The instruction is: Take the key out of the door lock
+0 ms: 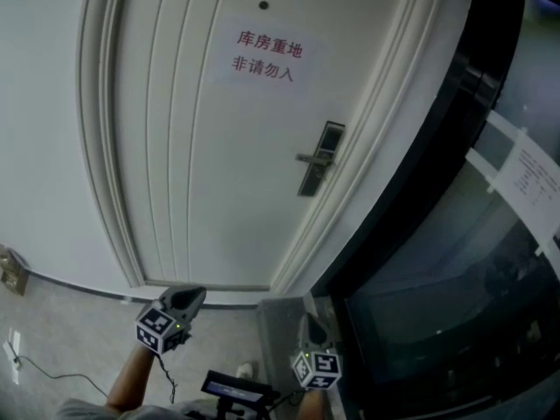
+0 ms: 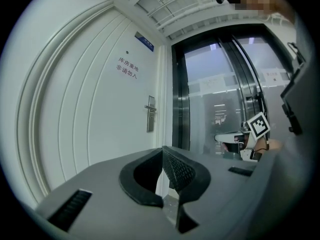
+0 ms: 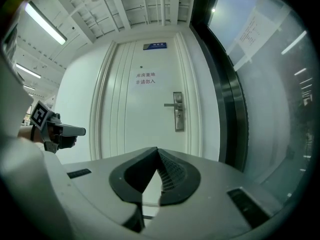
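Note:
A white door (image 1: 219,173) stands ahead with a silver lock plate and lever handle (image 1: 319,158) on its right side. The plate also shows in the right gripper view (image 3: 178,111) and, smaller, in the left gripper view (image 2: 150,114). The key is too small to make out in any view. My left gripper (image 1: 194,294) and right gripper (image 1: 308,322) hang low in front of the door, well short of the lock. Both point level at the door. The left gripper (image 2: 162,151) has its jaws together with nothing in them, and so does the right gripper (image 3: 157,151).
A paper sign (image 1: 267,58) with red characters is stuck on the door. Right of the door runs a black-framed glass wall (image 1: 455,261) with paper notices (image 1: 534,178). At the far left, a wall socket (image 1: 12,269) and a cable (image 1: 52,376) lie on the floor.

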A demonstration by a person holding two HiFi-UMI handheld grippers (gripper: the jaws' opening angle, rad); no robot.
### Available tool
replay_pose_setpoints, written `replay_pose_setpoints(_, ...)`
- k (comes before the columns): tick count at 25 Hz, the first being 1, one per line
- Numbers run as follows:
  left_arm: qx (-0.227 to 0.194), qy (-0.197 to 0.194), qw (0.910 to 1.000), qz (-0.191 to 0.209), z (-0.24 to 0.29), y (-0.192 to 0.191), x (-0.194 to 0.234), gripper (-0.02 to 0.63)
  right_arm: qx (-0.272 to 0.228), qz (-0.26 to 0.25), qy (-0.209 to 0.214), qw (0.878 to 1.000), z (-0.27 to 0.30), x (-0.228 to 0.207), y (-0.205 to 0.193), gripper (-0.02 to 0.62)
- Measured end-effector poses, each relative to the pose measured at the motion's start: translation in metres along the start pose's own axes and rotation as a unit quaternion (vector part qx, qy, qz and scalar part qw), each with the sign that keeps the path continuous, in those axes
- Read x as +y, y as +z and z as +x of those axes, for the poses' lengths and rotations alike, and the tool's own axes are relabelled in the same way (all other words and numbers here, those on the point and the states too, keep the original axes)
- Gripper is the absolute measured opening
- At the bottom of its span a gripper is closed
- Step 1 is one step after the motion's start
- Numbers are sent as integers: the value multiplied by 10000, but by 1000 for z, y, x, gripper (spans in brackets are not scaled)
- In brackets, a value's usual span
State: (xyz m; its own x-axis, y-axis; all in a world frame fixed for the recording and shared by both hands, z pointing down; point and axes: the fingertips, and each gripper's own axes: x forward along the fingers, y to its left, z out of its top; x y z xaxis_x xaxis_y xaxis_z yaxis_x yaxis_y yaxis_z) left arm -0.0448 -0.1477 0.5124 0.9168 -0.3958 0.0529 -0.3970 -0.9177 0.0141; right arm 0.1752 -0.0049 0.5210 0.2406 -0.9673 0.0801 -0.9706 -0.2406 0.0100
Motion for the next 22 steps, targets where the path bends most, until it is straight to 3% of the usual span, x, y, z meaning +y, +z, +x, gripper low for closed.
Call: replay_pose_setpoints(22,51,323,9994,-55,183,33,95,6,60,-306,168,9994,202,-99,38,3)
